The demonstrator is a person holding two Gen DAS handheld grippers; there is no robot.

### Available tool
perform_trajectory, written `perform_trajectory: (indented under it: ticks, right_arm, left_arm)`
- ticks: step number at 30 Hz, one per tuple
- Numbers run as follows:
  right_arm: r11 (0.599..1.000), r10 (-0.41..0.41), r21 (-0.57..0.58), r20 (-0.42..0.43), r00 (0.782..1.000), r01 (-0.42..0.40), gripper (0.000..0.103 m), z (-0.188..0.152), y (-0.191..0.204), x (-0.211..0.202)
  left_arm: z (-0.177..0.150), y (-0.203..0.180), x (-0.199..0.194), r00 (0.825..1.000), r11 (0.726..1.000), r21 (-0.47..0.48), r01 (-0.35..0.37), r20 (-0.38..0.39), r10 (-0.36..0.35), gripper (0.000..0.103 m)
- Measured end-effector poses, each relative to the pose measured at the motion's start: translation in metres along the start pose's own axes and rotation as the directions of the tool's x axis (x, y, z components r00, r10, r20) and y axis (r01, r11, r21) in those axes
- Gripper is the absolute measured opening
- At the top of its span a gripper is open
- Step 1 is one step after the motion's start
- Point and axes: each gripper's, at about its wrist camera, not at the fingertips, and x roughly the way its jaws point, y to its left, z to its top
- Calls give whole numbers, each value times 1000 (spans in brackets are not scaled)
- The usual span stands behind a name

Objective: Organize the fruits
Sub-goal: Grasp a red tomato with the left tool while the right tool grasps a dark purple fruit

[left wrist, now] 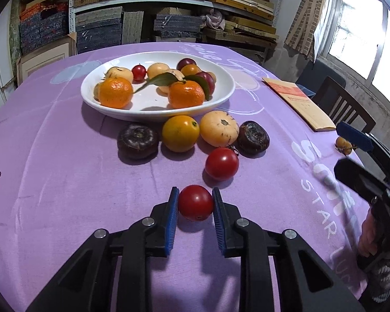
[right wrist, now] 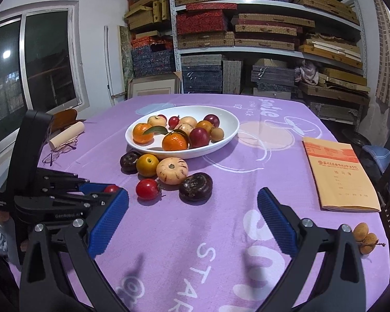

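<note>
- Tomato [left wrist: 195,202] clamped between blue pads of left tongs [left wrist: 195,204], resting on purple tabletop [left wrist: 65,169].
- Right tongs [right wrist: 192,218] spread wide, nothing between them; longan pair [right wrist: 365,238] just off their right side.
- Ahead of left tongs: second tomato [left wrist: 221,163], then loose row of dark fruit, orange, pale melon.
- Beyond: white dish [left wrist: 226,88] already crowded with fruit.
- Risk: round smooth skin may squirt out on lifting; hard squeeze could split it; drop onto crowded dish may roll fruit over rim.
</note>
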Motion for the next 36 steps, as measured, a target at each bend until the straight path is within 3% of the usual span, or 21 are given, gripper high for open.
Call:
perform_trajectory:
  ticks: [7,13,19,20,22,23,30,36]
  right_arm:
    - [996,40,-74,-43,998,-43,97,-2,37,9]
    - [998,46,-38,-117,992,-51,97,-3,48,21]
    - [998,-50,-45,-158,986,44,96,6,45,45]
    - [998,-55,-33,-169,984,50,94,10,40,51]
    - [999,-49,-16,-201,978,47,70,18,30,63]
    - [999,-52,-5,-214,975,52,67,21,25,69]
    - [991,-118,32,-256,959,130,66,30,-5,94]
    - [989,-124,37,-300,946,142,66,26,-14,111]
  left_arm:
    - [-3,40,-19,996,993,-84,-85,30,88,26]
    - [-6,65,-36,987,982,-135,-131,78,142,25]
    - [-6,78,-35,989,979,-168,-117,70,130,26]
    - [-5,79,-34,989,979,-169,-117,70,130,25]
    - [-6,80,-35,989,979,-172,-111,77,126,26]
    - [-6,80,-36,989,979,-175,-106,80,121,26]
    - [-7,81,-37,992,980,-179,-82,76,97,26]
    - [-7,80,-35,993,983,-168,-80,69,93,26]
